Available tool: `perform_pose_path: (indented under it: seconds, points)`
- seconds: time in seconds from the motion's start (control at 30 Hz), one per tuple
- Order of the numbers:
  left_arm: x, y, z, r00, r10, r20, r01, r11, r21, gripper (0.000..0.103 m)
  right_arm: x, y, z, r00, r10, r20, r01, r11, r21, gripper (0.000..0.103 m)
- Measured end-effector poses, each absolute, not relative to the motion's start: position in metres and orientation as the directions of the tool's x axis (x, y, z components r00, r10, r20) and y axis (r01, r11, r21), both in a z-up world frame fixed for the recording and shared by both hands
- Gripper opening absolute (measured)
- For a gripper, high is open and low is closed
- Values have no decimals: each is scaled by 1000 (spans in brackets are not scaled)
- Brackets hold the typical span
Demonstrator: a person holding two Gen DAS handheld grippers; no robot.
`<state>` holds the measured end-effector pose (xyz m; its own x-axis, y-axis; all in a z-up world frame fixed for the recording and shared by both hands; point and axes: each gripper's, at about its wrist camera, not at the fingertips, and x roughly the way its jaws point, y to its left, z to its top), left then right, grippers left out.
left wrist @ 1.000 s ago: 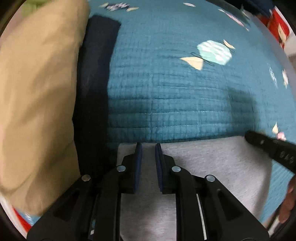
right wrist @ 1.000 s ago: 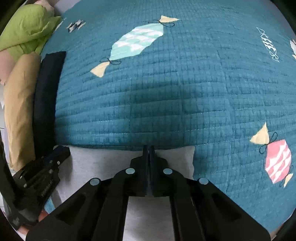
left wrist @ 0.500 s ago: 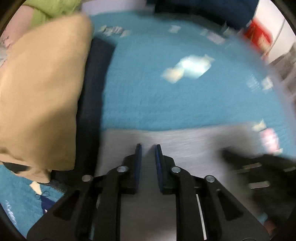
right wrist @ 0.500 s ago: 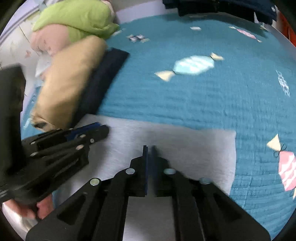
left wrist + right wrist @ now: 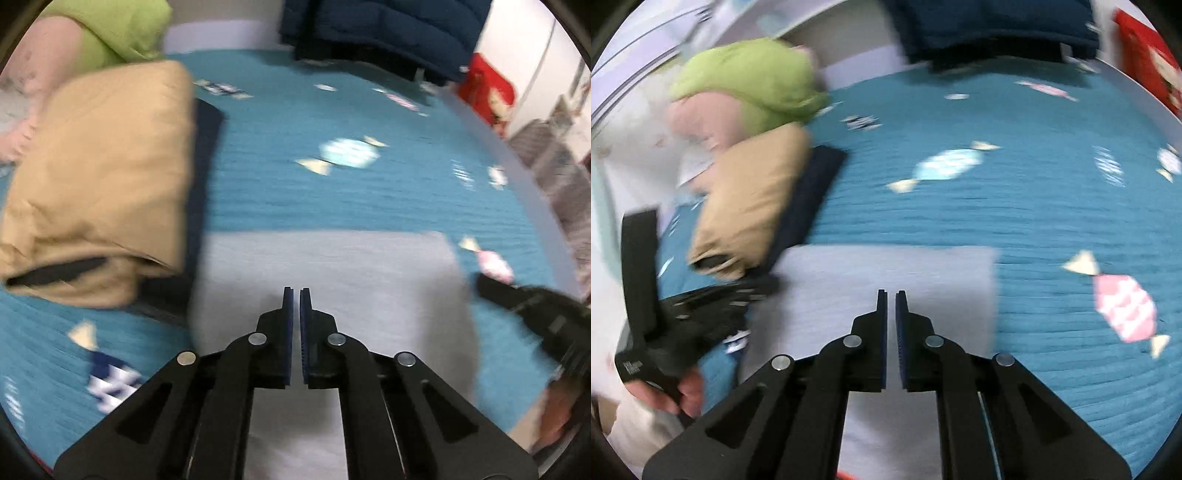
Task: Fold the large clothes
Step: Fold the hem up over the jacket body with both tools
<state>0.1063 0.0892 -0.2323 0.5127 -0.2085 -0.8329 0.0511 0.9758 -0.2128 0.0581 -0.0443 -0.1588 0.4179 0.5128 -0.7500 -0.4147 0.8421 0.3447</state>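
A grey folded garment [image 5: 332,266] [image 5: 849,273] lies flat on the teal quilt [image 5: 332,199] with candy prints. My left gripper [image 5: 295,291] hangs over its near half, shut, with nothing between the pads. My right gripper [image 5: 891,293] hovers above the same garment, nearer its right edge. Its jaws are opening and a narrow empty gap shows between them. In the left wrist view the right gripper [image 5: 517,299] appears blurred at the garment's right side. In the right wrist view the left gripper [image 5: 713,306] shows at the garment's left side, held by a hand [image 5: 687,391].
A tan folded garment [image 5: 103,177] [image 5: 753,192] rests on a dark navy one [image 5: 205,147] just left of the grey garment. Green [image 5: 750,77] and pink [image 5: 701,118] bundles lie behind them. Dark blue jackets [image 5: 388,33] sit at the bed's far edge, a red object [image 5: 487,88] at right.
Both grippers have lifted and drawn back from the grey garment's far edge, so more of it and the room shows. The left jaws have closed; the right jaws have parted slightly.
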Motion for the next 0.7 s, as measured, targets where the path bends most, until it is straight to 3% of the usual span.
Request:
perform_pose_path:
  seconds: [0.13,0.2,0.27,0.33,0.4,0.43,0.47,0.57,0.7]
  points:
    - [84,82,-261,512,-171,-842,75,985,-155,3,45,-20,-205,306,440,-844,-471,841,267,6]
    - [72,95,-264,507,-149,-849,50,988,-143,3,35,-41,-227,288,405,-868,-456,855,247,0]
    - [58,114,-270,485,-89,-870,-1,995,-103,3,26,-72,-227,267,461,-846,-409,849,333,0]
    - [34,132,-267,483,-148,-863,27,988,-154,2,20,-95,-223,264,471,-842,-356,859,369,0]
    - [24,134,-257,469,-94,-878,5,995,-104,4,13,-108,-215,293,397,-870,-305,901,309,0]
    - [20,133,-251,465,-36,-885,-16,999,-49,4,11,-109,-212,303,339,-891,-290,923,253,7]
    - [16,131,-248,466,-38,-884,-13,999,-50,4,9,-108,-205,314,327,-892,-295,926,235,7]
    - [12,121,-238,454,-51,-889,1,998,-57,5,5,-97,-180,308,455,-835,-314,878,362,6]
    - [9,101,-232,458,-44,-888,53,998,-22,6,5,-65,-179,276,502,-820,-386,839,384,6]
